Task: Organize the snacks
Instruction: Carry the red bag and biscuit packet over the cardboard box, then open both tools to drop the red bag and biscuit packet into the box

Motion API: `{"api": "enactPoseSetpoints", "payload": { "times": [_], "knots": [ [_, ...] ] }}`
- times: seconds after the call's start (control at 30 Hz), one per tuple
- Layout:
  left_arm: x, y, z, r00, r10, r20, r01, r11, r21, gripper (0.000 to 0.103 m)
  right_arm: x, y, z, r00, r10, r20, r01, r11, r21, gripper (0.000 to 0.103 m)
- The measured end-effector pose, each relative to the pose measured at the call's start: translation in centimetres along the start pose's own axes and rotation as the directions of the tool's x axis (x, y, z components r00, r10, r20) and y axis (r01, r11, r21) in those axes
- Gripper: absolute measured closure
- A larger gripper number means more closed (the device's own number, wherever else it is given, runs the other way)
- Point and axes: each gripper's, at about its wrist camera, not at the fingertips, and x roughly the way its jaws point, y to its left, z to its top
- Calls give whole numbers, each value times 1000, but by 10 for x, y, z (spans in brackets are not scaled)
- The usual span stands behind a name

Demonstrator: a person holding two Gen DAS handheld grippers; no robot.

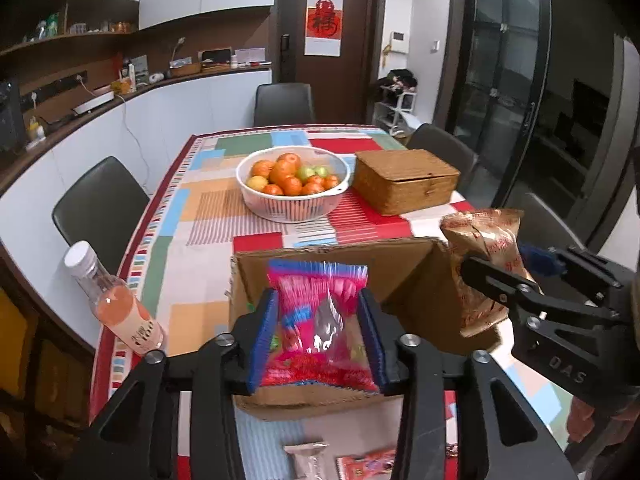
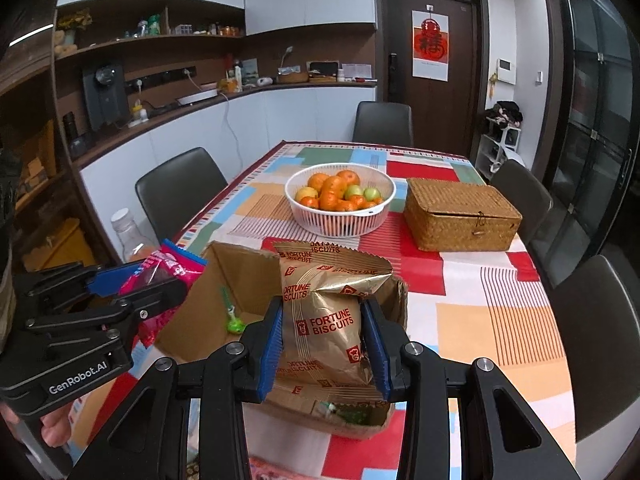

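Observation:
My left gripper [image 1: 318, 328] is shut on a pink and blue snack packet [image 1: 316, 304] and holds it over the open cardboard box [image 1: 404, 268]. My right gripper [image 2: 324, 344] is shut on a gold Fortune Biscuits packet [image 2: 324, 312] and holds it over the same box [image 2: 236, 272]. In the left wrist view the right gripper [image 1: 500, 280] shows at the right with the gold packet [image 1: 480, 240]. In the right wrist view the left gripper [image 2: 132, 292] shows at the left with the pink packet [image 2: 168, 268]. A green item [image 2: 234, 322] lies inside the box.
A white basket of oranges and green fruit [image 1: 292, 180] and a shut wicker box [image 1: 404, 180] stand behind the cardboard box. A bottle of pink drink [image 1: 116, 304] stands at the table's left edge. Two more packets [image 1: 308, 460] lie near the front edge. Chairs surround the table.

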Motion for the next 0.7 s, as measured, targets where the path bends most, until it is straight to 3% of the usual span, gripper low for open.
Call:
{"api": "enactPoseSetpoints", "payload": {
  "times": [0.1,0.4,0.7],
  "knots": [
    [-3,1,-2,1000,15,5,-15,1000,-3,49,3,-2,2,1000,-20,-6,21,1000,9,45],
    [-40,-13,-33,999,13,51,-15,999,49,48,-21,6,-23,1000,5,-1,-5,999,-43,45],
    [-64,-30,-72,1000,5,29,-8,996,89,43,-40,12,-62,998,20,-61,-26,994,-104,45]
  ]
}}
